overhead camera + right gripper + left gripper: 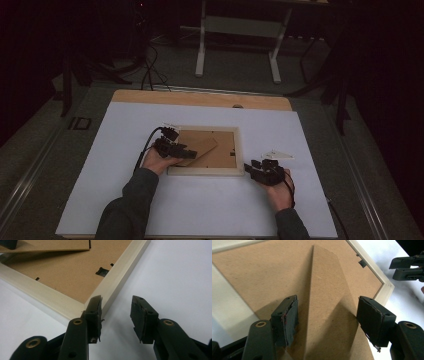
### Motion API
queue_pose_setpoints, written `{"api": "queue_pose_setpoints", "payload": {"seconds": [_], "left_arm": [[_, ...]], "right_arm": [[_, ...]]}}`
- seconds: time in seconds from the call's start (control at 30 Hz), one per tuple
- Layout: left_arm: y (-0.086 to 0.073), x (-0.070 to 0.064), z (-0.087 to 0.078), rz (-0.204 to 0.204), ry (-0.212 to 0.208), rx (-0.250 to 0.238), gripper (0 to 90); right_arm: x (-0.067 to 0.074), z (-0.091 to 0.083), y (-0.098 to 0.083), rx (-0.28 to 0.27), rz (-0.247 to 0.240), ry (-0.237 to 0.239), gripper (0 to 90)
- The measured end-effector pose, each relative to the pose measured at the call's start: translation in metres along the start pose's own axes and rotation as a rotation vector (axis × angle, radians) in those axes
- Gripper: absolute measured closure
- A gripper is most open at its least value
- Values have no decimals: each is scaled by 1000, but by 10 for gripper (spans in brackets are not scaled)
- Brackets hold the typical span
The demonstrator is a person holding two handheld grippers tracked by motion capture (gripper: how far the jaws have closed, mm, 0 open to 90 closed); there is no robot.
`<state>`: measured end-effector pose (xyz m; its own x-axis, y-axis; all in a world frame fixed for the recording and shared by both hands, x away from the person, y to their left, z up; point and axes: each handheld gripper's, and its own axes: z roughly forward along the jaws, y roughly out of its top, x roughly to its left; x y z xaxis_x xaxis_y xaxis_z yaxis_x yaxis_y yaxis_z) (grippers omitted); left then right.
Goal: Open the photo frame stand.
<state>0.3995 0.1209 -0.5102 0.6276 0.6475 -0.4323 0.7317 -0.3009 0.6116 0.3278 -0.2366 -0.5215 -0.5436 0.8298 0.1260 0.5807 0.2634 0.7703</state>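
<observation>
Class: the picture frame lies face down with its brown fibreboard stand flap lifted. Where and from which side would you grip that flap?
Grip the brown fibreboard stand flap across its width near the free, raised end, coming from the person's side as the left gripper does: its side edges stand clear of the backing.

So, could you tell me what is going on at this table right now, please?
A person is working on a picture frame that lies face down on the white table. The left gripper is open, its jaws straddling the frame's fibreboard stand flap, which is lifted off the backing board. The right gripper is also open, at the frame's near right corner, with one jaw against the wooden edge and nothing held.
</observation>
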Motion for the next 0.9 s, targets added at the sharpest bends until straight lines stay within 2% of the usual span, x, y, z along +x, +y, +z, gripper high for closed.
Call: {"api": "queue_pose_setpoints", "payload": {"seconds": [0.13,0.27,0.47,0.7,0.9], "left_arm": [[2,0,3,-1,0,4,350],[2,2,5,-15,-36,20,345],[3,0,9,5,-26,41,355],[5,-7,12,56,5,63,412],[6,-8,11,68,15,65,413]], "right_arm": [[1,0,0,2,0,3,599],[0,0,0,2,2,5,595],[0,1,0,4,3,14,589],[1,1,0,3,1,23,582],[1,1,0,4,3,25,579]]}}
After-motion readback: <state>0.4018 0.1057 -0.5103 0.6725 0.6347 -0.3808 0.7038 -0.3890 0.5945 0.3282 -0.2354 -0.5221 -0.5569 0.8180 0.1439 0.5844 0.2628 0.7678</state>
